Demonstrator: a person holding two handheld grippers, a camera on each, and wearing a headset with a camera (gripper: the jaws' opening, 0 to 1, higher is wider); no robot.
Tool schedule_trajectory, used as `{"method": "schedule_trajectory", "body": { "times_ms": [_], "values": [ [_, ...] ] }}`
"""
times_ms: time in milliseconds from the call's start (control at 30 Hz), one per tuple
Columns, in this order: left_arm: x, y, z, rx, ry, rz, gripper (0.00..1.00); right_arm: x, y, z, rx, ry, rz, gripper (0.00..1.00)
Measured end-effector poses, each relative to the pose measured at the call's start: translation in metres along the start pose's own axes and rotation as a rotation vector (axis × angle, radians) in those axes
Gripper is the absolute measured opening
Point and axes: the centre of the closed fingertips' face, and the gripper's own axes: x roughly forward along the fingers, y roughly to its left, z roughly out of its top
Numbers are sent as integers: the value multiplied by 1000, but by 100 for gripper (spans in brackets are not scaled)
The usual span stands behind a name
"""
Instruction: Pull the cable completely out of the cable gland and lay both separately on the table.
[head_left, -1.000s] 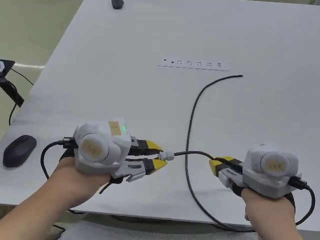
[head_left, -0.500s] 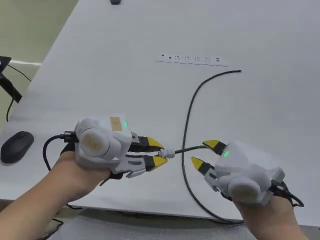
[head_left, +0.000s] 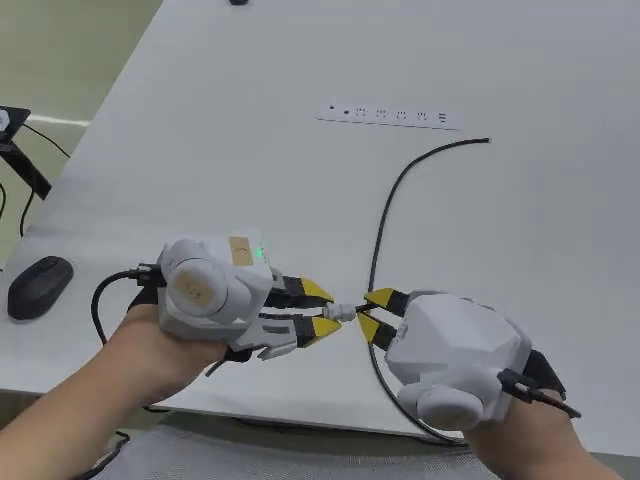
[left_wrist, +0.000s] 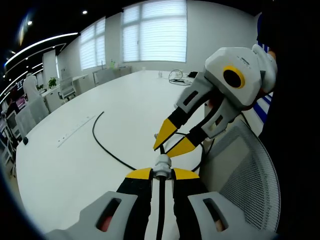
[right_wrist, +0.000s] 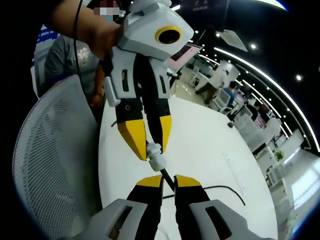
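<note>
Head view: the left gripper (head_left: 318, 310) pinches the small white plastic cable gland (head_left: 343, 313) by the near edge of the white table (head_left: 250, 150). The thin black cable (head_left: 385, 225) looks light and floppy, best taken right beside the gland. Left gripper view: jaws pressed onto the gland (left_wrist: 161, 164). Right gripper view: the right gripper (right_wrist: 169, 181) straddles the cable (right_wrist: 168, 179) at the gland, jaws narrowed, though I cannot tell whether they bite.

**Open-plan office, seen from a long white bench**

A wide white bench (head_left: 250, 120) is carrying a flush socket strip (head_left: 390, 115) and a mouse (head_left: 38, 285). A mesh chair (right_wrist: 50, 150) is standing at its edge. Blinds are covering tall windows (left_wrist: 155, 30), strip lights (left_wrist: 50, 42) are glowing overhead, and people (right_wrist: 222, 85) are standing or sitting among rows of desks (right_wrist: 250, 120) beyond.
</note>
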Motion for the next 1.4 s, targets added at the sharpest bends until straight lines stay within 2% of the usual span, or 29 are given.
{"method": "schedule_trajectory", "body": {
  "times_ms": [267, 633, 933, 1033, 1200, 1300, 1400],
  "values": [
    [1, 0, 6, 6, -12, 3, 15, -1, -4, -3, 67, -4, 7, 2],
    [1, -1, 11, 18, -14, 5, 15, -7, -12, -19, 226, 9, -6, 1],
    [1, -1, 11, 18, -12, 13, 15, -11, -19, -47, 469, 27, -31, 1],
    [1, -2, 10, 19, -11, 16, 15, -12, -22, -58, 528, 40, -44, 1],
    [1, -3, 12, 22, -13, 19, 15, -17, -28, -80, 667, 62, -75, 1],
    [0, -4, 12, 24, -11, 20, 15, -18, -28, -89, 722, 74, -82, 1],
    [0, -4, 10, 26, -7, 21, 15, -17, -25, -100, 815, 92, -88, 1]
  ]
}}
